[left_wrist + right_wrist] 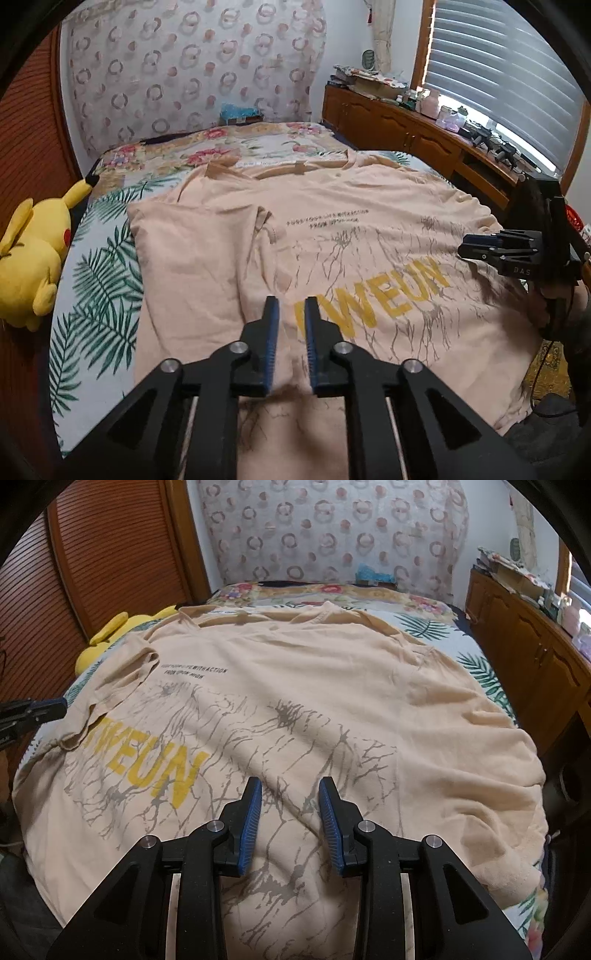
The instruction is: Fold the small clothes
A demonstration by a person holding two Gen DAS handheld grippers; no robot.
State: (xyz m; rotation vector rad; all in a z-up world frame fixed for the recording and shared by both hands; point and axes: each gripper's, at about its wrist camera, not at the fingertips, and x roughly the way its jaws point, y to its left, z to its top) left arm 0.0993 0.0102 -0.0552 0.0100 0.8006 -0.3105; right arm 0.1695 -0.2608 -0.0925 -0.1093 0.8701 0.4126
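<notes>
A peach shirt (332, 229) lies spread on the bed (110, 258), print side up, its left sleeve folded in over the body. The left gripper (291, 306) hangs just above the shirt's near hem, its jaws a narrow gap apart with nothing between them. The right gripper (290, 790) hovers over the print further right, jaws spread wider and empty. A yellow plush (33, 258) sits well left of the left gripper, off the shirt.
</notes>
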